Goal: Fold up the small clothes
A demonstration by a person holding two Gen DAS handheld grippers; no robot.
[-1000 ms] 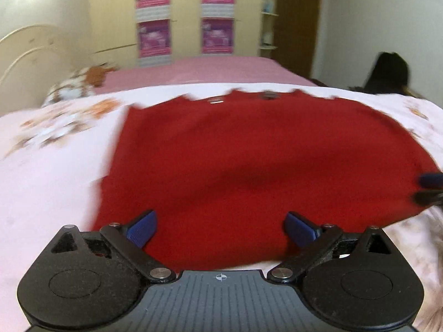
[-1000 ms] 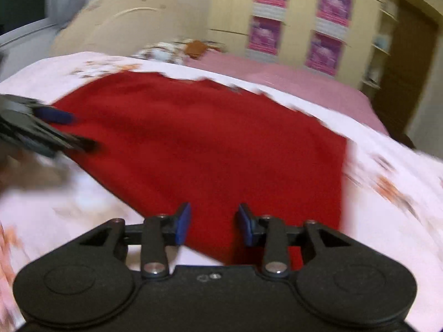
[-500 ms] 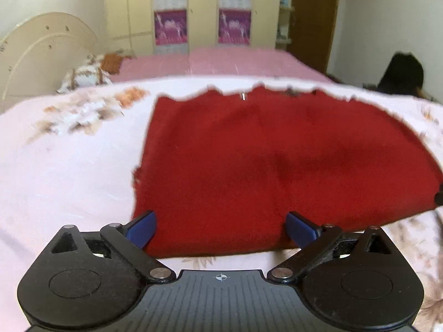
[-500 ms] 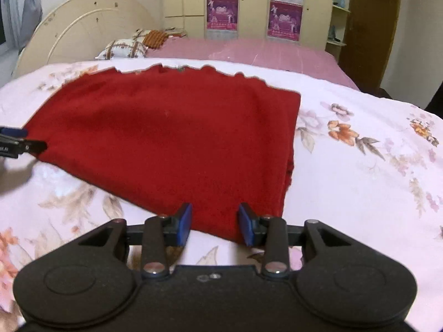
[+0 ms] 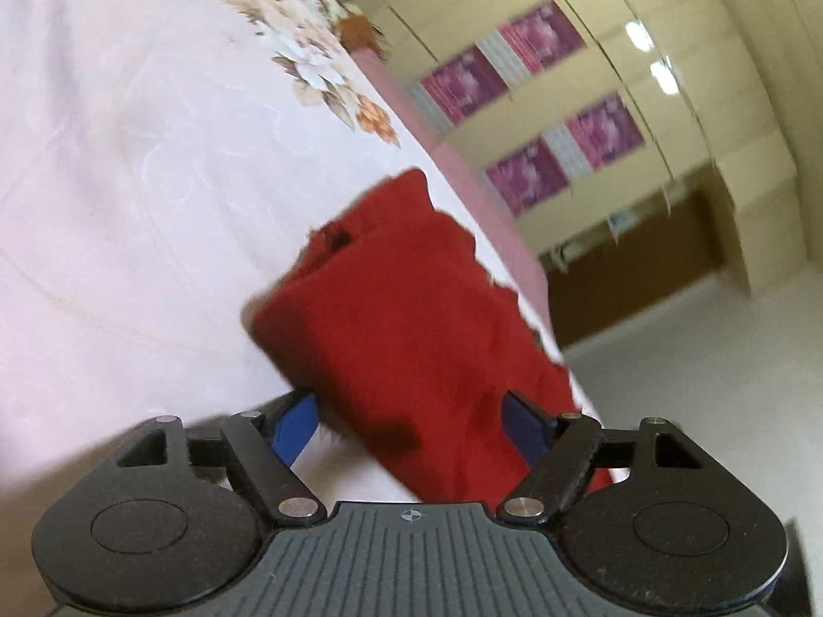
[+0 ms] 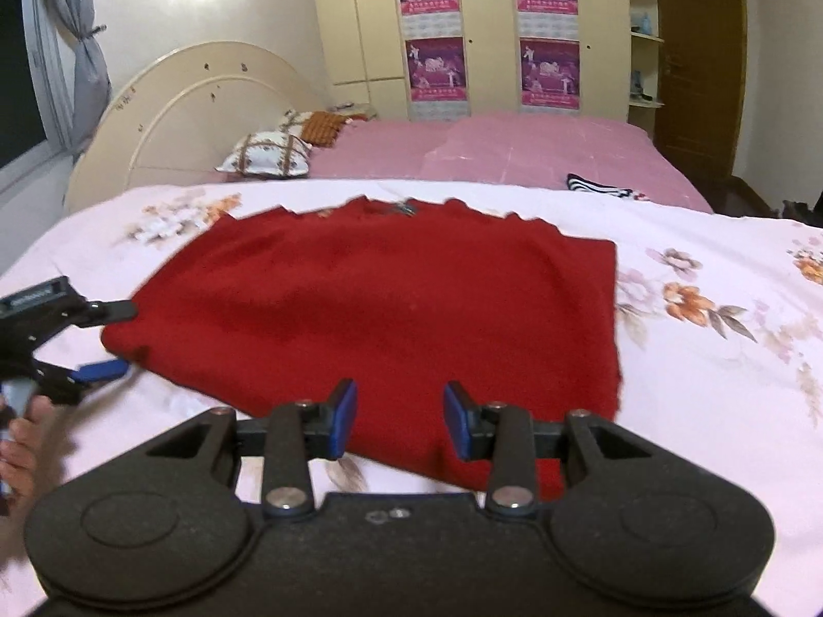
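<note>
A red knitted garment (image 6: 386, 303) lies flat on the floral bedsheet (image 6: 720, 360). My left gripper (image 6: 126, 338) is rolled on its side at the garment's near left corner, one finger above it and one below. In the left wrist view the red cloth (image 5: 411, 308) lies between the blue pads of the left gripper (image 5: 411, 429). Its jaws are closing, and a gap still shows at the left pad. My right gripper (image 6: 401, 419) hovers partly open over the garment's near edge, with its pads clear of the cloth.
Beyond the sheet a pink bed (image 6: 514, 149) holds patterned pillows (image 6: 267, 154) and a striped cloth (image 6: 596, 186). A cream headboard (image 6: 206, 97) stands at the left, a wardrobe with posters (image 6: 488, 25) behind, a brown door (image 6: 699, 51) at the right. A hand (image 6: 20, 442) shows at the left edge.
The left gripper has rolled sideways, moved onto the garment's left corner and narrowed its jaws around it. The right gripper has risen a little at the same width.
</note>
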